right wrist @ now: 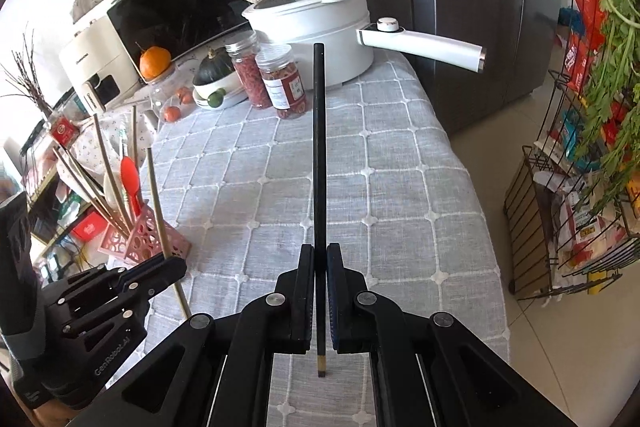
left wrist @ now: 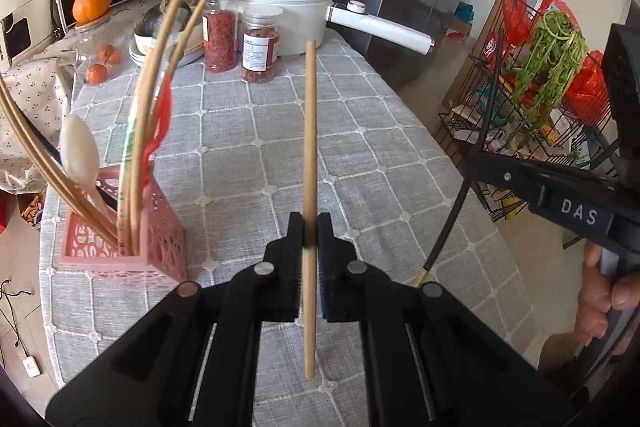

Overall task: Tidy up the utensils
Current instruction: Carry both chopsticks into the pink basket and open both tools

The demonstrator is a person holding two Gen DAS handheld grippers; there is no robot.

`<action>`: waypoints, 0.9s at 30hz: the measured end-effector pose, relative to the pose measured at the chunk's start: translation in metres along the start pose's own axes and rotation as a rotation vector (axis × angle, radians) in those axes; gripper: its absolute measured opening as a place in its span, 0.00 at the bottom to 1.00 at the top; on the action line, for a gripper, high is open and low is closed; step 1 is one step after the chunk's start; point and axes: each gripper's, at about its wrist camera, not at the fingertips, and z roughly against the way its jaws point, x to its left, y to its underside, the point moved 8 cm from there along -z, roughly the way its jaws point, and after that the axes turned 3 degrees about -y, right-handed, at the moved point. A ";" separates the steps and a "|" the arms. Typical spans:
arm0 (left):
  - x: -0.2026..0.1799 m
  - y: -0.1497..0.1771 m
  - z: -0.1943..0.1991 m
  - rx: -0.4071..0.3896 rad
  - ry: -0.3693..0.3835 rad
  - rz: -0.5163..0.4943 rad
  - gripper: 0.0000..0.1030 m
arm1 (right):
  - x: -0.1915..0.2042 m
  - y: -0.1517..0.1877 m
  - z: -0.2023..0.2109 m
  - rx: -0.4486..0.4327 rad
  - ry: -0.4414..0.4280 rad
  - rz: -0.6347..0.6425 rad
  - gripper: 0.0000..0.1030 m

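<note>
Left gripper (left wrist: 310, 247) pinches a wooden chopstick (left wrist: 310, 147) below mid-length, both ends projecting past the fingers. Right gripper (right wrist: 320, 267) clamps a black chopstick (right wrist: 319, 155) near its lower end. Pink utensil holder (left wrist: 120, 247) stands left of the left fingers. Judgement: both sticks light, stiff, smooth; a low hold may let them pivot.

Left tongs (left wrist: 310, 239) and right tongs (right wrist: 320, 263) both clamped.
</note>
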 end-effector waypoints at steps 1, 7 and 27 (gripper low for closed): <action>0.001 -0.001 0.007 -0.014 0.003 -0.003 0.08 | 0.004 -0.001 0.002 -0.008 -0.003 0.005 0.06; 0.010 -0.005 0.037 -0.069 0.014 -0.013 0.08 | 0.024 -0.009 0.013 -0.051 -0.023 0.044 0.06; 0.092 -0.048 0.139 -0.451 -0.039 0.203 0.08 | 0.087 -0.034 0.038 -0.171 -0.168 0.085 0.06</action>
